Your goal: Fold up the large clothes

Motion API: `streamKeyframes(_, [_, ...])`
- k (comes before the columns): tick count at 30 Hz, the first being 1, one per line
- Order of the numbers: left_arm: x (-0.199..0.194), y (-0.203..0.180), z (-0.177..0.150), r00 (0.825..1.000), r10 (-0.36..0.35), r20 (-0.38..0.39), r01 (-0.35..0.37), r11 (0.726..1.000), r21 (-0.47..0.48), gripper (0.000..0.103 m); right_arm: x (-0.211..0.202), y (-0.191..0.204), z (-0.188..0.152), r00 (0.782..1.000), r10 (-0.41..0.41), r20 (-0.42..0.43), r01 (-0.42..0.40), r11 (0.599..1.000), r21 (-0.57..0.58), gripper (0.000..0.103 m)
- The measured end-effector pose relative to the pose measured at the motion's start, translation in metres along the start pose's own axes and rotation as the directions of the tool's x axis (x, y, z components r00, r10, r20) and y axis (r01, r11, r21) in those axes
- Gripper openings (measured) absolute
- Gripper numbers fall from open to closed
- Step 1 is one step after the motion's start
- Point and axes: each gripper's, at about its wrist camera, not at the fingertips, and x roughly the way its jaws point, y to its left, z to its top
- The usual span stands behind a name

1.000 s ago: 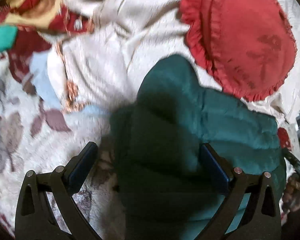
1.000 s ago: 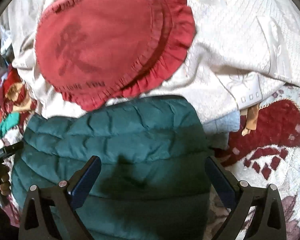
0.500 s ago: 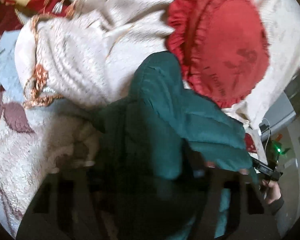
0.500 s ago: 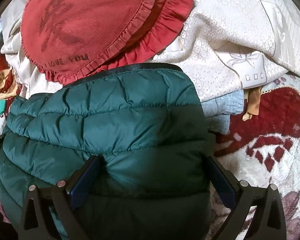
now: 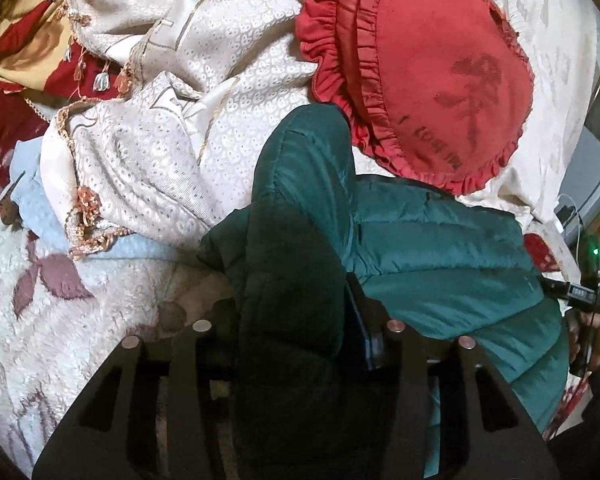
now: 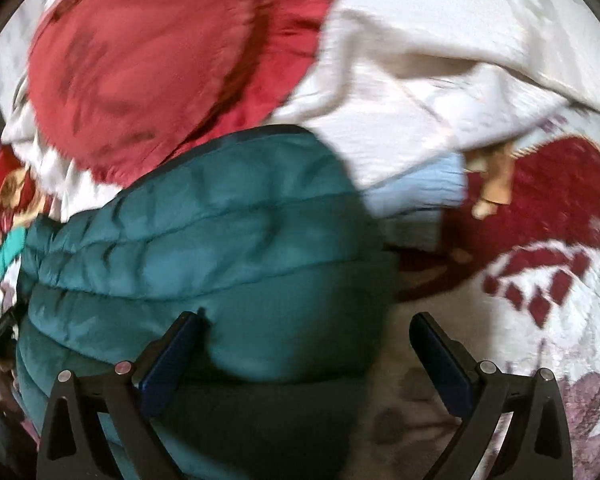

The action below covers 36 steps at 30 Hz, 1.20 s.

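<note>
Over bedding, left tongs (image 5: 292, 320) angled down, clamping jacket (image 5: 440, 248)

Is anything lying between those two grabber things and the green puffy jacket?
Nothing visible does. The left tool is already clamped on a bunched part of the jacket; the right tool stands open around its edge.

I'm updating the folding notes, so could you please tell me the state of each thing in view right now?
Green jacket: bunched on the bed, one edge pinched.
Left gripper: fingers have just been closing, now clamped on the jacket.
Right gripper: open, astride the jacket's edge.
Red cushion: lying flat on the cream bedspread, touching the jacket.
Cream bedspread: rumpled.
</note>
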Motion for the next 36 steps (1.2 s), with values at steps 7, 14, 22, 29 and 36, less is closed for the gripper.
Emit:
streamKeyframes(7, [0.003,0.009,-0.002,0.999,0.023,-0.026,-0.024,0.999,-0.048,0.063,0.025,-0.039,-0.012,0.966,0.257,-0.003,-0.257,0.964,0.063,0.103])
streamKeyframes(14, [0.008,0.014,-0.004,0.997,0.049,-0.054,-0.054,0.995,-0.08,0.079,0.035,-0.045,-0.011,0.918,0.393,0.048,-0.395,0.916,0.07,0.103])
streamKeyframes(22, [-0.002,0.0,-0.008,0.997,0.073,-0.031,-0.073,0.997,-0.023,0.046,0.033,-0.027,-0.008,0.889,0.455,0.047,-0.455,0.89,-0.016,0.049])
streamKeyframes(29, [-0.036,-0.031,-0.025,0.993,0.109,-0.046,-0.108,0.994,0.027,0.025,-0.012,-0.008,-0.015,0.904,0.408,0.127,-0.401,0.912,-0.083,0.027])
streamKeyframes(36, [-0.101,-0.054,-0.05,1.0,-0.016,0.0,0.016,1.0,-0.018,0.023,-0.102,0.0,-0.049,0.91,0.375,0.179,-0.354,0.925,-0.135,0.026])
